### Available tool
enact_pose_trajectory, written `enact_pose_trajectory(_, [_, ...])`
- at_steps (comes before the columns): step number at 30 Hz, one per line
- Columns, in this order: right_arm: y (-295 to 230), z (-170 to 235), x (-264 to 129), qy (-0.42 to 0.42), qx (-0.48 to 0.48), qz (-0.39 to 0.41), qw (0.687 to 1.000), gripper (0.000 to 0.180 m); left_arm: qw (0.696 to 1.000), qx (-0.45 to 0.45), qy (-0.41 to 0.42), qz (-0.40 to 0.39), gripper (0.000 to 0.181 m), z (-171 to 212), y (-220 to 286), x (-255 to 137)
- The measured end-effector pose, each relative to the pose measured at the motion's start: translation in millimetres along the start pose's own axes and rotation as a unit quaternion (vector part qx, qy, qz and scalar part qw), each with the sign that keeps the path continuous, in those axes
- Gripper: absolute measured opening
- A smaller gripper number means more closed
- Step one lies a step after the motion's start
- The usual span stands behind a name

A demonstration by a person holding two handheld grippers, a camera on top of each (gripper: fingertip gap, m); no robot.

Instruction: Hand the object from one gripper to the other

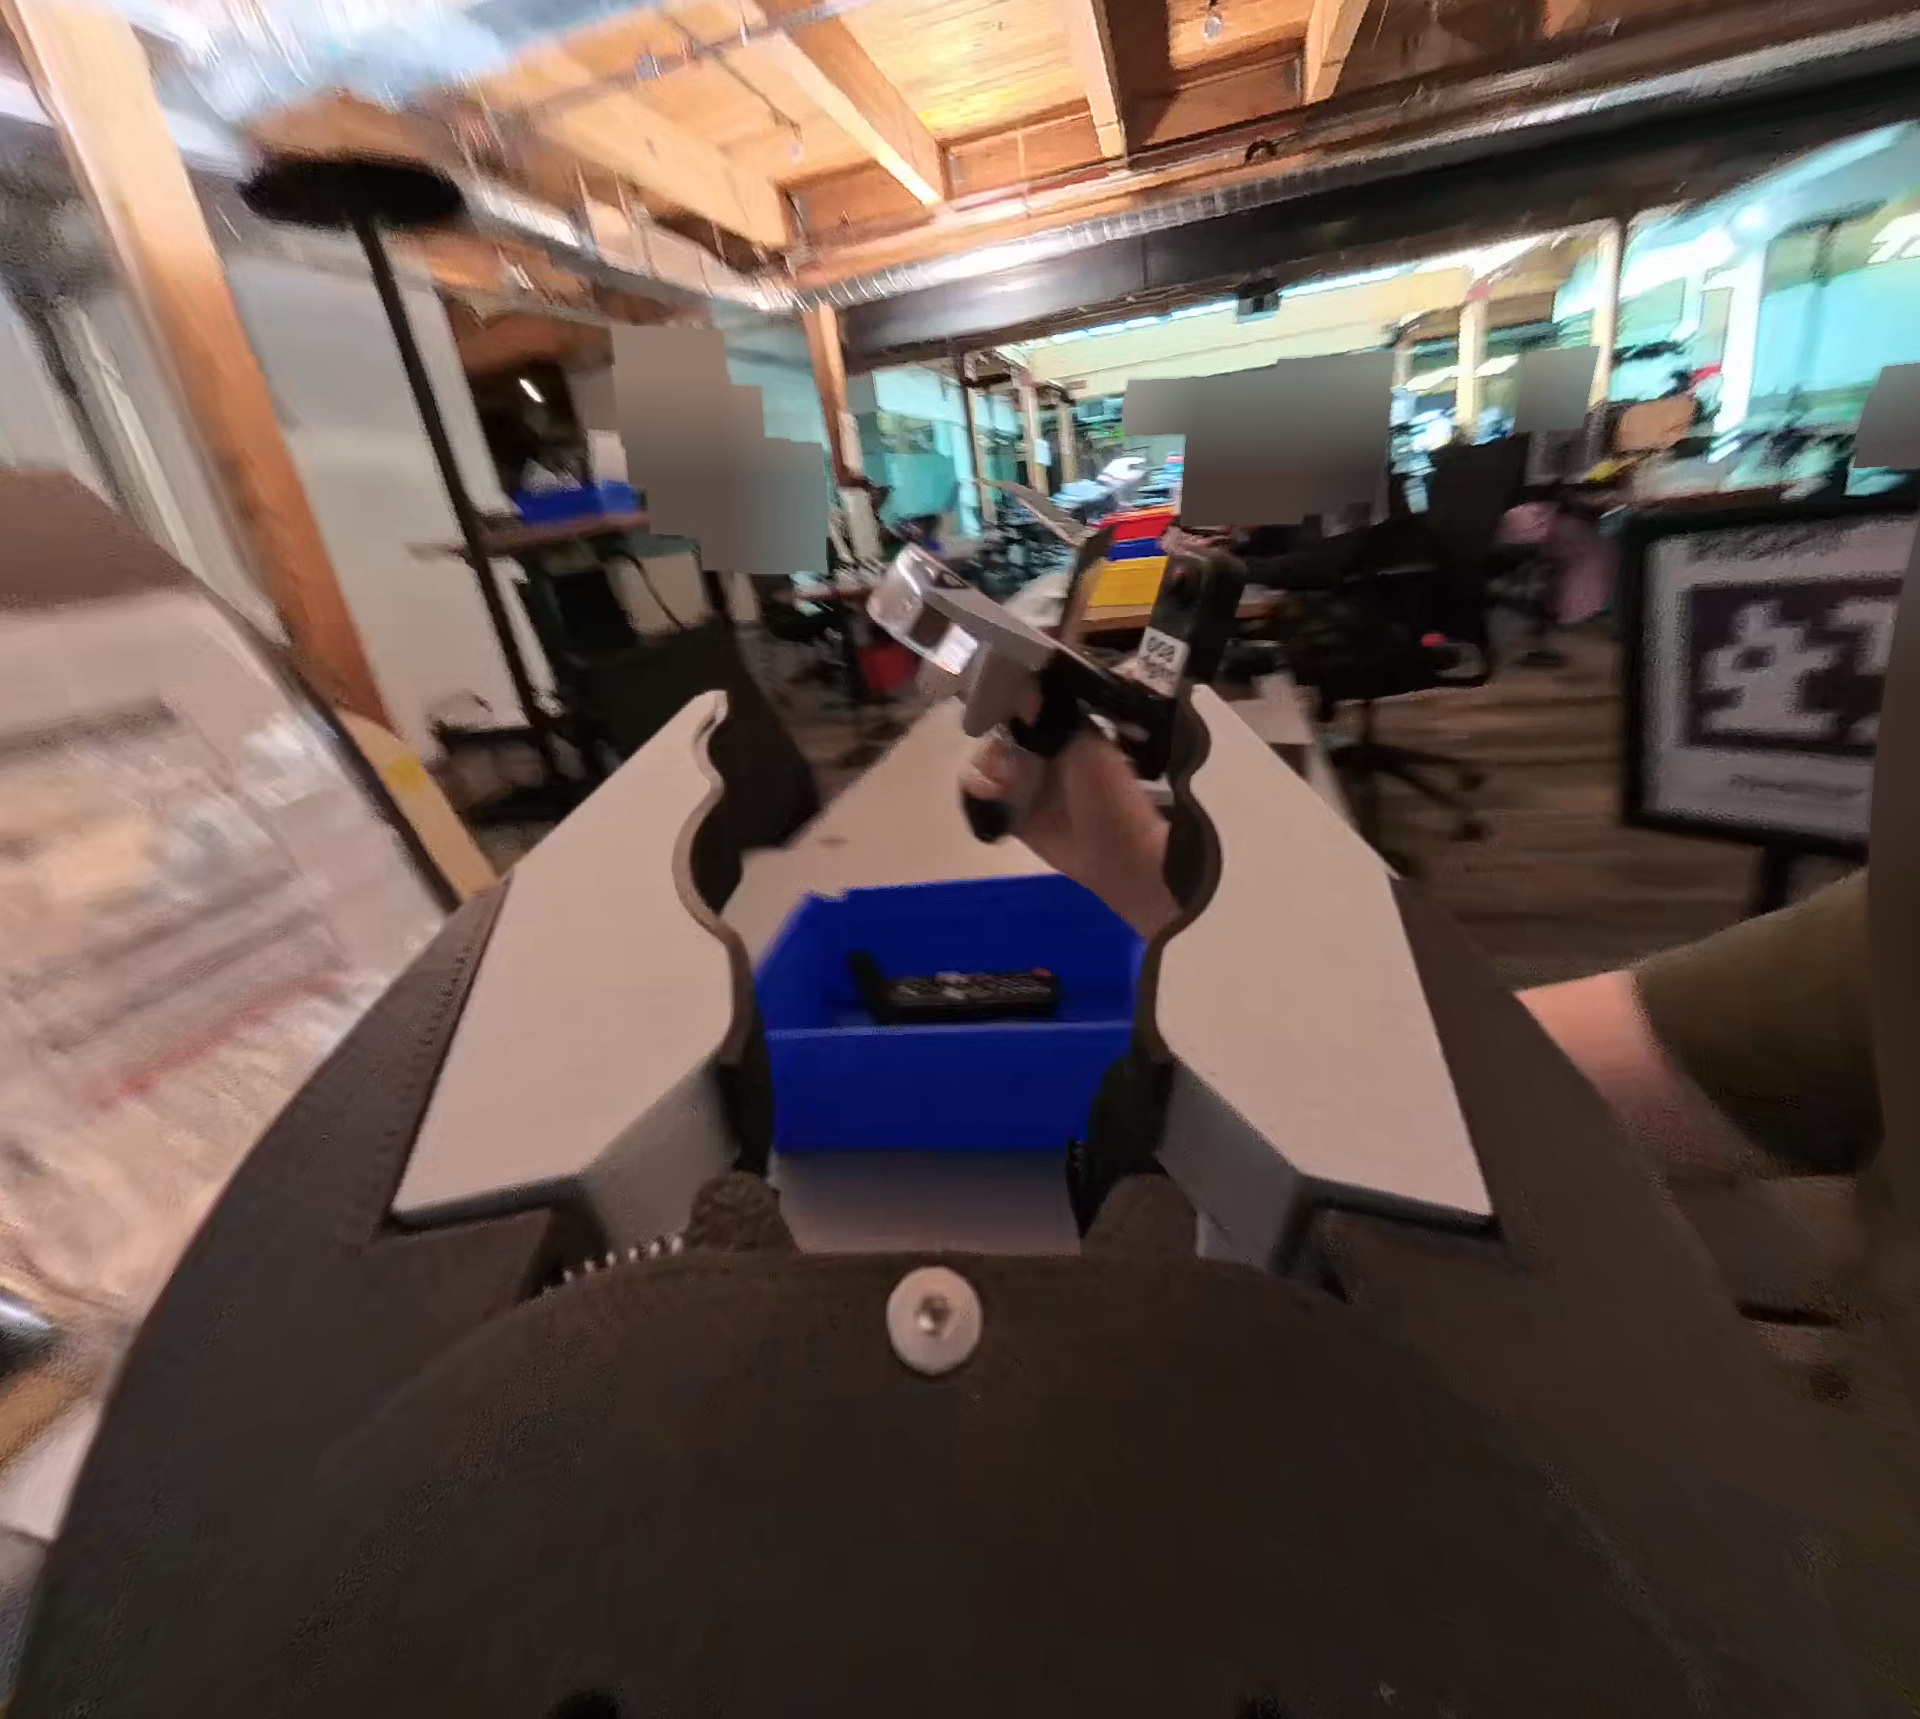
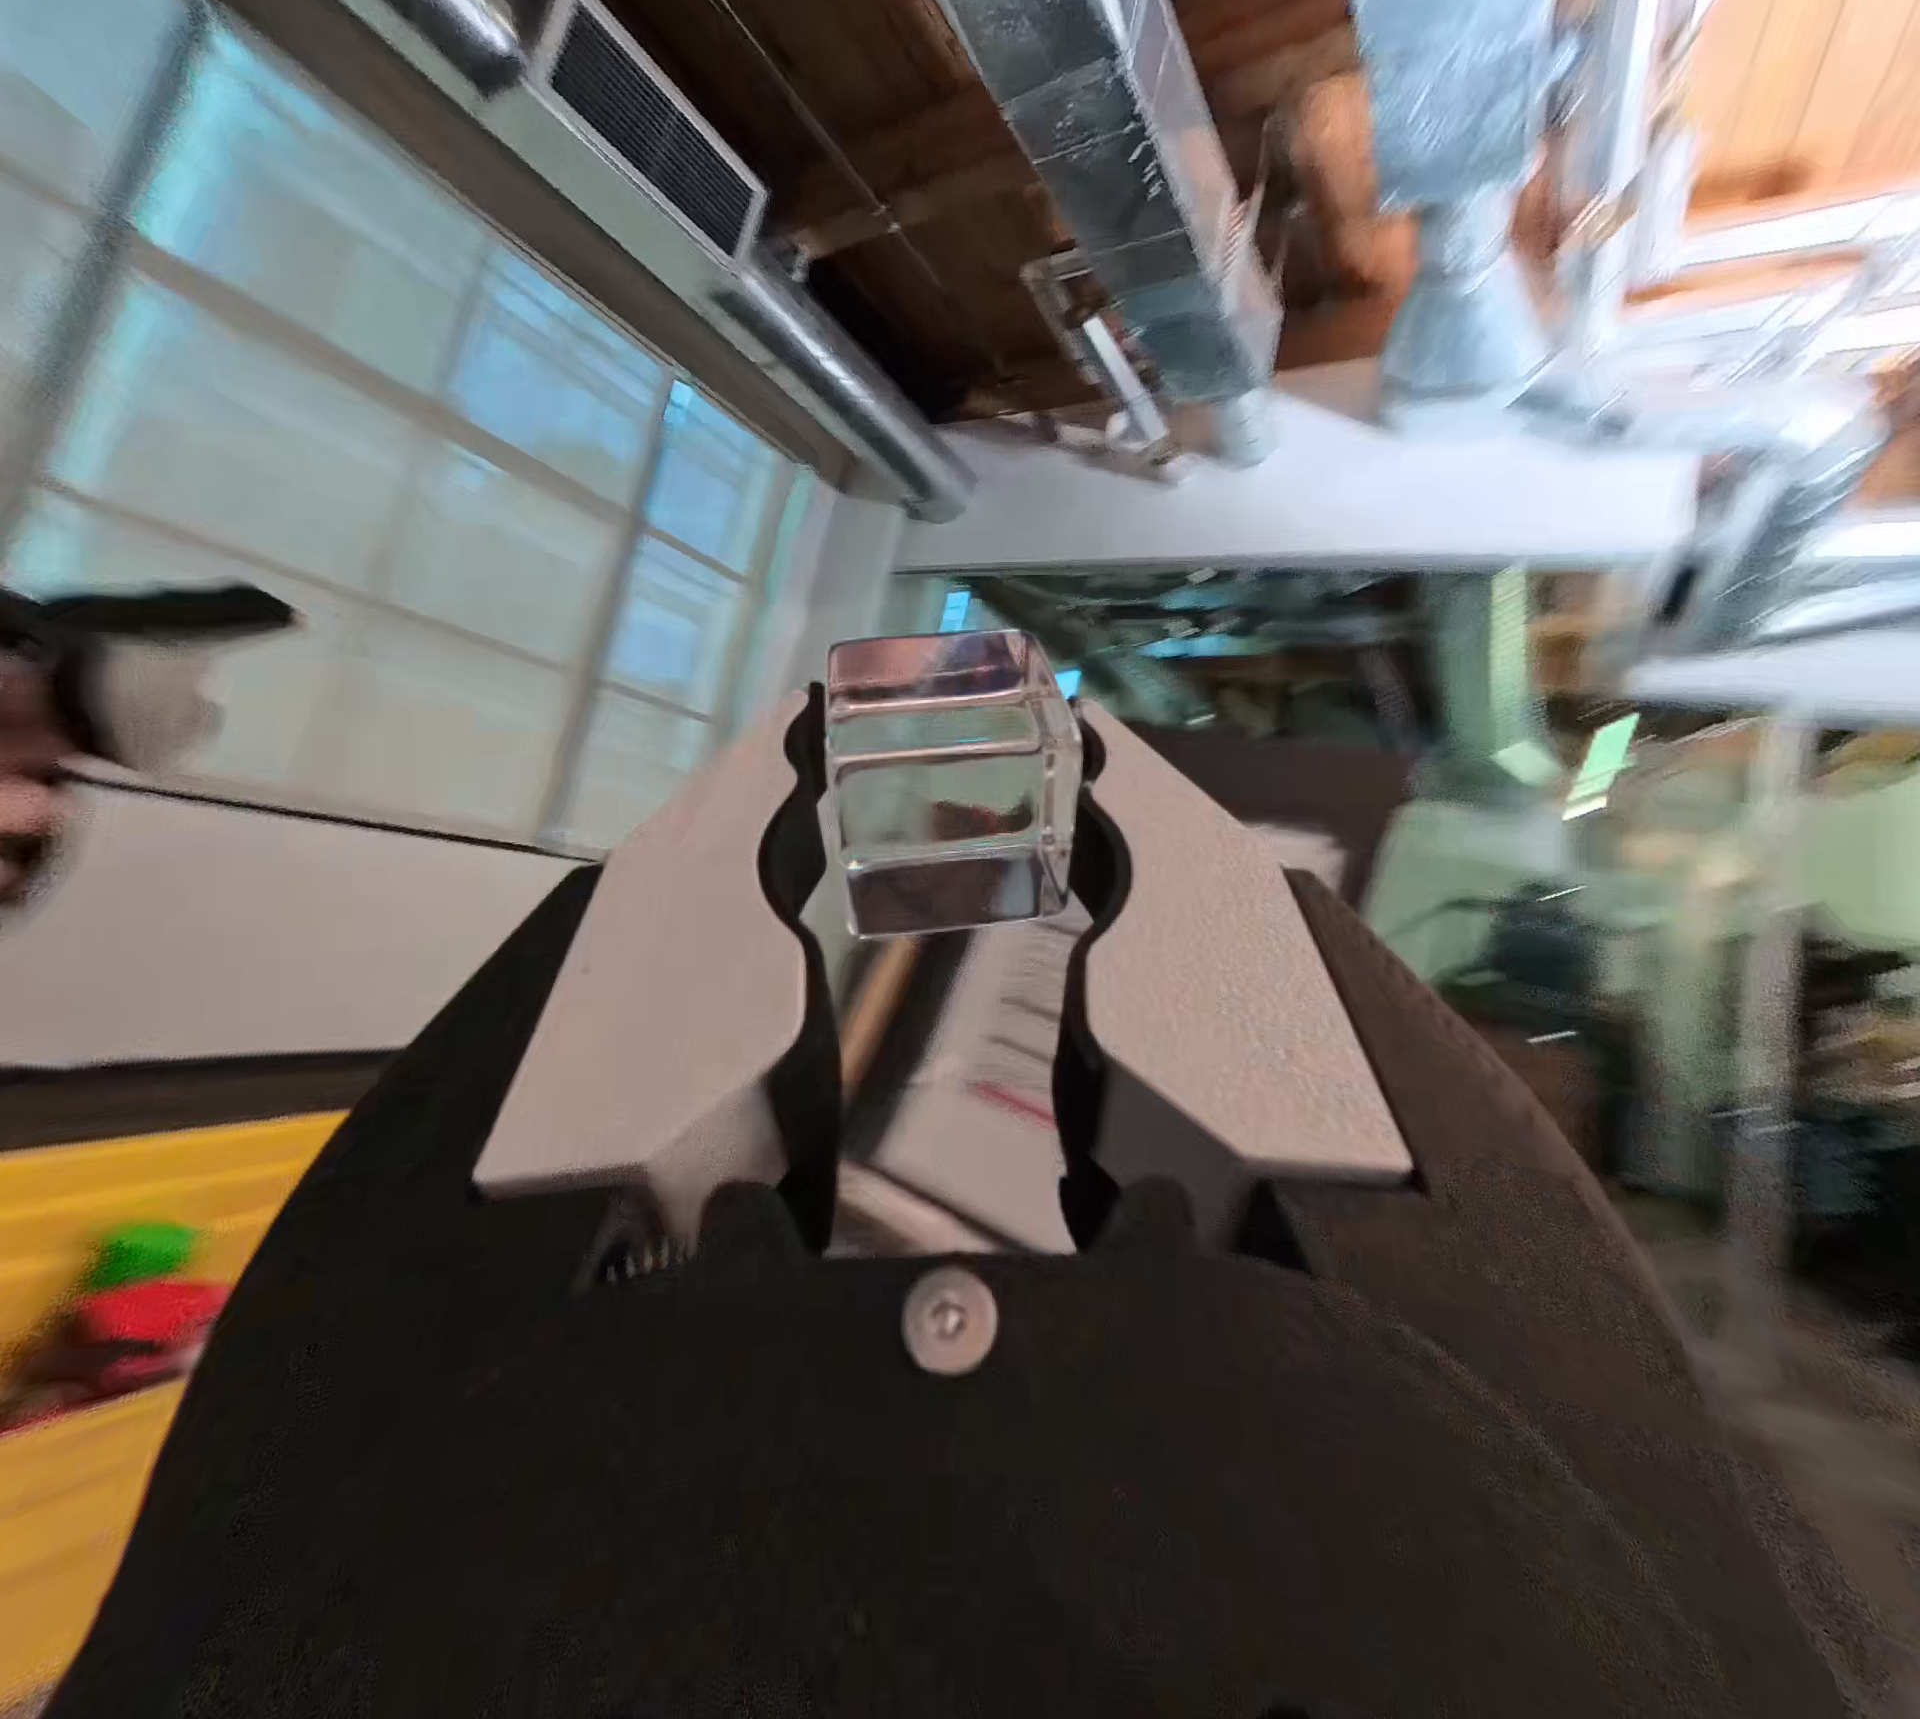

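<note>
A clear acrylic cube [image 2: 951, 786] sits clamped between the grey fingertips of my right gripper [image 2: 948, 719], which points up toward the ceiling. In the left wrist view, my left gripper [image 1: 956, 713] is open with its jaws wide and nothing between them. Just beyond its tips the right gripper [image 1: 951, 646], held in a hand [image 1: 1081, 817], holds up the cube [image 1: 912, 604]. The two grippers are close but apart. The left gripper also shows as a dark blur at the left edge of the right wrist view [image 2: 104, 682].
A blue bin [image 1: 935, 1087] with a black remote [image 1: 956, 994] in it lies below the left gripper. A framed marker board [image 1: 1787, 661] stands at right and a floor lamp [image 1: 416, 422] at left. A yellow surface [image 2: 156, 1181] holds a red and green object [image 2: 145, 1295]. About 25 cm separates my left fingertips from my right.
</note>
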State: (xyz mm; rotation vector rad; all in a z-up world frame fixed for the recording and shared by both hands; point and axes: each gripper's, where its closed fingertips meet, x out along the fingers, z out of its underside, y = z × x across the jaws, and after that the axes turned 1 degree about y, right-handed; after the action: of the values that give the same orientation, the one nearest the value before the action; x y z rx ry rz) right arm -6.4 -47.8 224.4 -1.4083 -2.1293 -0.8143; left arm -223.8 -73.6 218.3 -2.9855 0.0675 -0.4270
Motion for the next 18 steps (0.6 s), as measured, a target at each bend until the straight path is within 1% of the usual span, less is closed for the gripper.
enact_pose_trajectory(1, [-6,1,4,-0.006,0.071,-0.028,0.997,0.043,0.999,0.049,0.014,-0.015,0.089,-5,1,1])
enact_pose_trajectory(2, [-14,3,8,-0.016,0.153,-0.063,0.986,0.043,0.993,0.103,0.031,-0.038,0.089,-10,1,2])
enact_pose_trajectory(3, [-23,4,11,-0.027,0.238,-0.096,0.966,0.043,0.983,0.166,0.045,-0.065,0.087,-13,2,2])
enact_pose_trajectory(5, [-41,2,16,-0.037,0.386,-0.153,0.909,0.043,0.944,0.3,0.044,-0.13,0.076,-13,2,5])
enact_pose_trajectory(7, [-57,-5,19,-0.015,0.478,-0.189,0.857,0.043,0.891,0.416,0.009,-0.184,0.076,-3,4,15])
enact_pose_trajectory(8, [-65,-6,22,-0.007,0.509,-0.198,0.838,0.043,0.866,0.457,-0.008,-0.202,0.076,3,5,21])
enact_pose_trajectory(9, [-75,-7,24,-0.004,0.532,-0.21,0.82,0.043,0.848,0.484,-0.021,-0.214,0.077,9,6,28])
enact_pose_trajectory(10, [-86,-7,26,-0.004,0.551,-0.225,0.804,0.043,0.837,0.5,-0.03,-0.222,0.078,14,8,35])
enact_pose_trajectory(11, [-97,-9,28,-0.001,0.567,-0.24,0.788,0.043,0.829,0.51,-0.03,-0.228,0.082,16,10,41])
enact_pose_trajectory(12, [-107,-11,29,0.002,0.582,-0.253,0.773,0.043,0.823,0.52,-0.021,-0.228,0.083,18,15,46])
enact_pose_trajectory(14, [-123,-14,31,0.008,0.612,-0.267,0.745,0.043,0.816,0.538,-0.013,-0.211,0.076,24,26,53])
enact_pose_trajectory(15, [-129,-16,31,0.01,0.623,-0.271,0.734,0.043,0.813,0.542,-0.022,-0.211,0.078,27,26,55])
enact_pose_trajectory(16, [-134,-17,31,0.011,0.631,-0.274,0.726,0.043,0.808,0.547,-0.033,-0.217,0.079,29,24,57])
enact_pose_trajectory(18, [-144,-17,32,0.007,0.633,-0.278,0.722,0.043,0.799,0.554,-0.045,-0.229,0.078,31,22,58])
